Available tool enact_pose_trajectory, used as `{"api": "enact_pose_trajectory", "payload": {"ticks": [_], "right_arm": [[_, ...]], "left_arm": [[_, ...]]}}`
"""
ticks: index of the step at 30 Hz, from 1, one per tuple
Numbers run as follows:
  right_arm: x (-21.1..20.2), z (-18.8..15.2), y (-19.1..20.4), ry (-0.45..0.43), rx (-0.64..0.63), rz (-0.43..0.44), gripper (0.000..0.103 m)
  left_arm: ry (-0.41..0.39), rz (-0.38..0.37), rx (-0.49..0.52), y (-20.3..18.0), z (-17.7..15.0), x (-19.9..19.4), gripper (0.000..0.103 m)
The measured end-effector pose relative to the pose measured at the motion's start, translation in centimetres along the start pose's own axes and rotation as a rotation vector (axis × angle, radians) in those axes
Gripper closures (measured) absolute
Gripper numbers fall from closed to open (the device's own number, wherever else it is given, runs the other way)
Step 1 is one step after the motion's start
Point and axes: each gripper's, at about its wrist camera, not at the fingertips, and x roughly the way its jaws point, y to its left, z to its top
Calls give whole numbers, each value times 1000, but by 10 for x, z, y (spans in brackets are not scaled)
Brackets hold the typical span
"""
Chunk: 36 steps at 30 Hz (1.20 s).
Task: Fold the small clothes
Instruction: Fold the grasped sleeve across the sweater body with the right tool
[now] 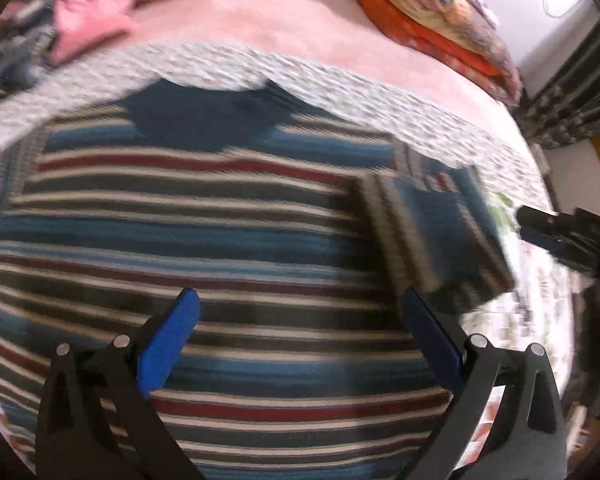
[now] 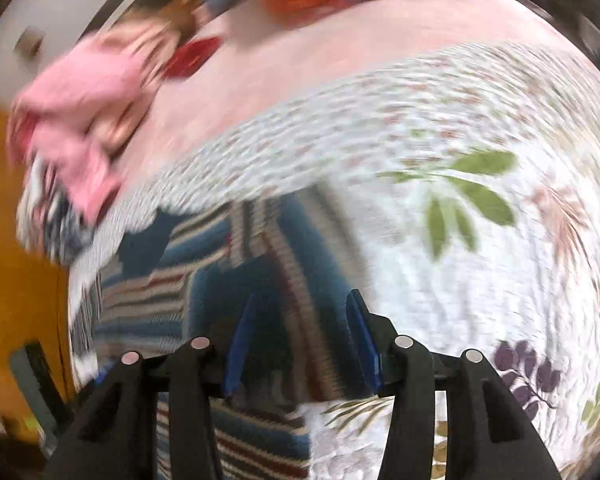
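Hovering with its blue pads spread wide and nothing between them, the left gripper (image 1: 300, 340) looks down on the striped shirt (image 1: 204, 248), which lies flat directly beneath and ahead of the fingers on the floral bedspread (image 1: 380, 100). Its dark blue collar (image 1: 208, 116) points away from the gripper, and the sleeve (image 1: 432, 232) off to the gripper's right is already turned in over the body.

Over that same sleeve the right gripper (image 2: 300, 344) has its pads parted too; striped cloth shows between them, but the blur hides whether they touch it or only hang above it.

The shirt looks like a soft, light knit: limp, likely to sag and drag rather than hold a shape, and grippy enough not to slide out of a pinch. A hem corner or the folded side edge seems the best hold, taking both layers at once.

Both grippers point forward and down toward the bed; the right one's tip shows at the far right edge of the left view, near the sleeve end.

Farther beyond the collar lies bare pink sheet (image 1: 300, 28), then a pink garment (image 1: 88, 20) to the far left and stacked orange and patterned bedding (image 1: 428, 20) to the far right.
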Motion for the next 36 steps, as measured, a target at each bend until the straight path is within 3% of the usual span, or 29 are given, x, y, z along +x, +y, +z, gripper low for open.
{"api": "enact_pose_trajectory", "payload": {"ticks": [6, 7, 9, 10, 12, 13, 16, 22, 26, 30, 36], "right_arm": [[11, 1, -41, -4, 79, -5, 55], [13, 0, -42, 2, 71, -10, 55], [23, 2, -34, 12, 44, -34, 55], [27, 2, -29, 14, 31, -44, 55], [30, 2, -28, 18, 12, -55, 55], [31, 2, -28, 16, 11, -55, 55], [27, 2, -34, 13, 26, -51, 55], [27, -1, -29, 21, 3, -50, 55], [34, -3, -18, 47, 0, 19, 55], [52, -10, -1, 102, -14, 89, 55], [77, -22, 28, 153, -91, 7, 56]], "left_arm": [[120, -41, -31, -30, 7, 51, 4], [130, -58, -33, -32, 7, 55, 8], [151, -82, -28, -38, 9, 62, 24], [165, -100, -29, -39, 9, 66, 40], [173, -127, -35, -41, 10, 71, 53], [171, -145, -30, -43, 10, 71, 67], [136, -131, 20, -53, 10, 65, 80], [26, -156, 61, -52, 17, 26, 84], [-62, -110, 93, -27, 25, -11, 84], [-99, -62, 102, -4, 33, -29, 84], [-91, -49, 98, 20, 32, -23, 83]]}}
